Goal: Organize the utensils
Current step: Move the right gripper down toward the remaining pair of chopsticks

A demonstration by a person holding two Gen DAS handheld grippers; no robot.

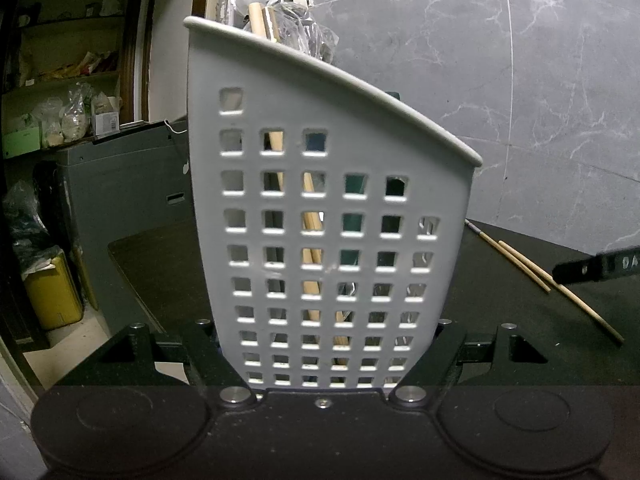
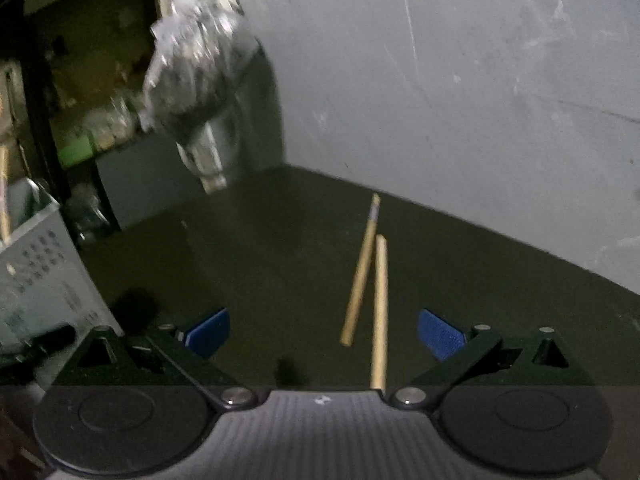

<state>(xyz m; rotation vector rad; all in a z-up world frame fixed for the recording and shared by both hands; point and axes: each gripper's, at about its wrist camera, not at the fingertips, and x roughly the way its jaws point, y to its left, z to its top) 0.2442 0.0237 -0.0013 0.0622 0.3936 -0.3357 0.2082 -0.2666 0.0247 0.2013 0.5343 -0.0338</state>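
The perforated white utensil holder [image 1: 328, 216] is filling the left wrist view and hiding most of what stands inside it; only slices of wooden sticks [image 1: 310, 236] and something dark green are showing through the square holes, and crinkled clear plastic is poking above the rim. The left gripper [image 1: 326, 356] is clamping the holder's lower walls, though its pads are sitting behind the plastic, out of sight. The right wrist view is smeared by motion (the hanging foil-like bundle near the wall cannot be identified). The right gripper [image 2: 323, 334] is standing wide apart with nothing between its blue pads [image 2: 438, 334]. Two loose chopsticks [image 2: 366, 280] are lying on the dark table [image 2: 260, 240], just ahead of that gripper, one cut off by its body. Bare tabletop is stretching around them up to the marble wall [image 2: 460, 100].
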